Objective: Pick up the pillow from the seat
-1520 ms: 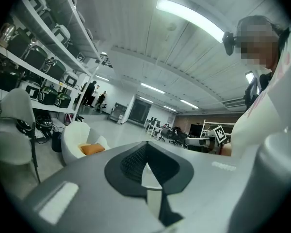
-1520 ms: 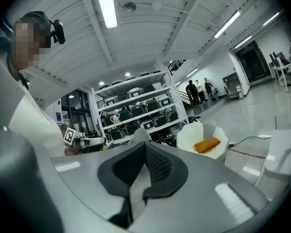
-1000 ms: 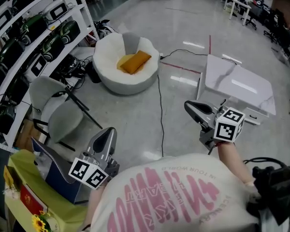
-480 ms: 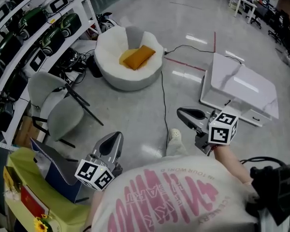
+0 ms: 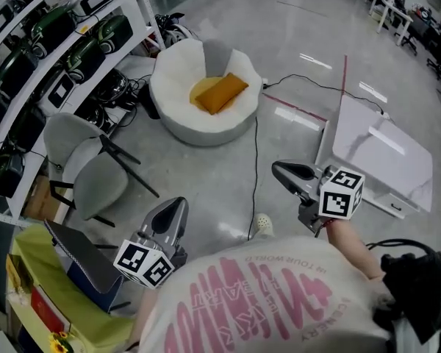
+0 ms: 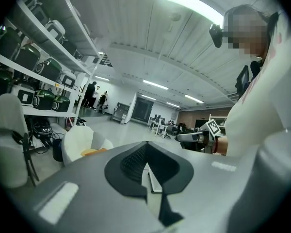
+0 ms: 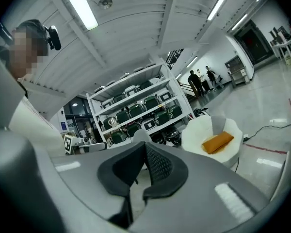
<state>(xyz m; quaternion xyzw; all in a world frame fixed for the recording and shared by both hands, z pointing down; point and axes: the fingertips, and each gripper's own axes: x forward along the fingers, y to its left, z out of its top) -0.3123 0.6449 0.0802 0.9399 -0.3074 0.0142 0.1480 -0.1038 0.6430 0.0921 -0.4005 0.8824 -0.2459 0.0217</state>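
Observation:
An orange pillow [image 5: 219, 93] lies in the hollow of a round white seat [image 5: 178, 113] on the floor, far ahead of me. The pillow [image 7: 217, 142] shows in the right gripper view at right, and only its edge [image 6: 89, 152] shows at left in the left gripper view. My left gripper [image 5: 175, 210] is held low at my left, shut and empty. My right gripper [image 5: 284, 173] is held at my right, pointing left, also shut with nothing in it. Both are well short of the seat.
A grey chair [image 5: 84, 160] stands left of my path. Shelves with green cases [image 5: 55, 43] line the left side. A black cable [image 5: 254, 153] runs across the floor from the seat. A white flat table [image 5: 382, 149] lies at right. A yellow-covered stand [image 5: 37, 293] is at lower left.
The view has moved forward toward the seat, which sits a little lower and more to the right in frame. A shoe came into view below. Both grippers stay shut.

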